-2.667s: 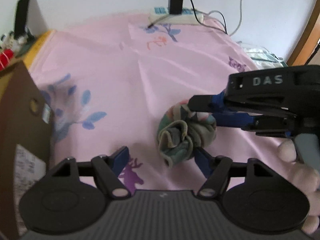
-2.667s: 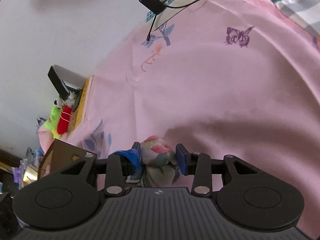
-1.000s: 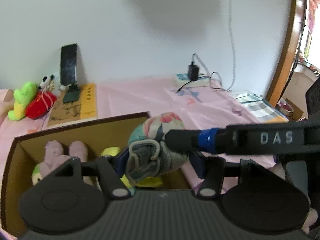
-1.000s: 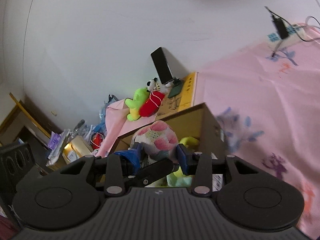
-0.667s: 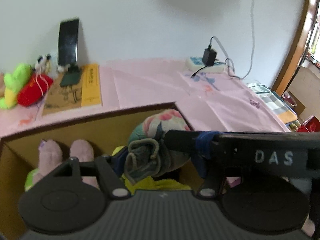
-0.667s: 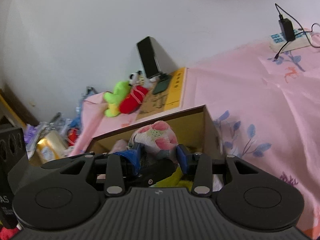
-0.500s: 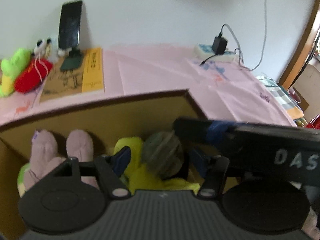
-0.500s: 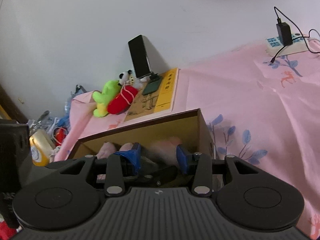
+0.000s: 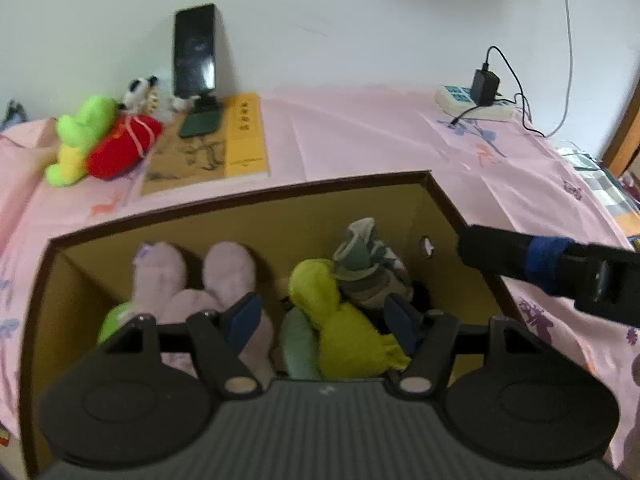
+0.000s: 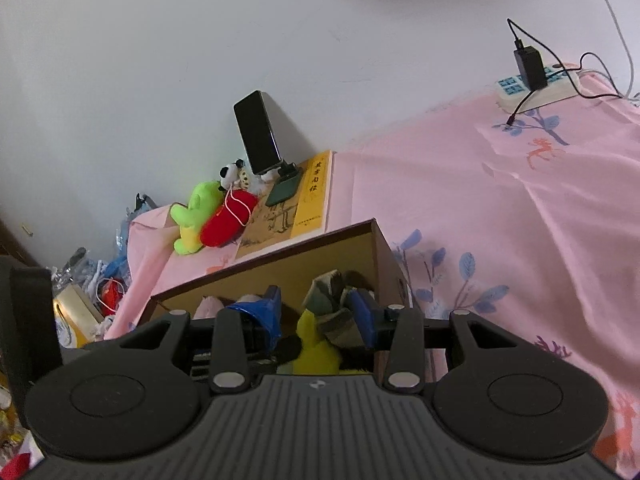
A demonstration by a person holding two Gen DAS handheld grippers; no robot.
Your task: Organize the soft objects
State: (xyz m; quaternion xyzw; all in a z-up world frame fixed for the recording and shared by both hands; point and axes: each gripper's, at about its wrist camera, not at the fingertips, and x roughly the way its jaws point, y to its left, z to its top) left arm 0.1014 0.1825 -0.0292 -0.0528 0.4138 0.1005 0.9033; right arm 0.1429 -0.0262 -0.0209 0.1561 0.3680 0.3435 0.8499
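Observation:
An open cardboard box sits on the pink cloth. Inside lie a pink plush, a yellow-green plush and, in the far right corner, the grey-green floral bundle. My left gripper hangs open over the box, its pads touching nothing. A finger of the right gripper crosses above the box's right wall, apart from the bundle. In the right wrist view my right gripper is open above the box, with the bundle lying free beyond its fingers.
Behind the box lie a book, a phone on a stand, and green and red plush toys. A power strip with a charger sits far right by the wall. Clutter lies off the left edge.
The floral bundle, held between the fingers above the box a second ago, has dropped into the box. My left jaws have widened. Both grippers have tilted down over the box.

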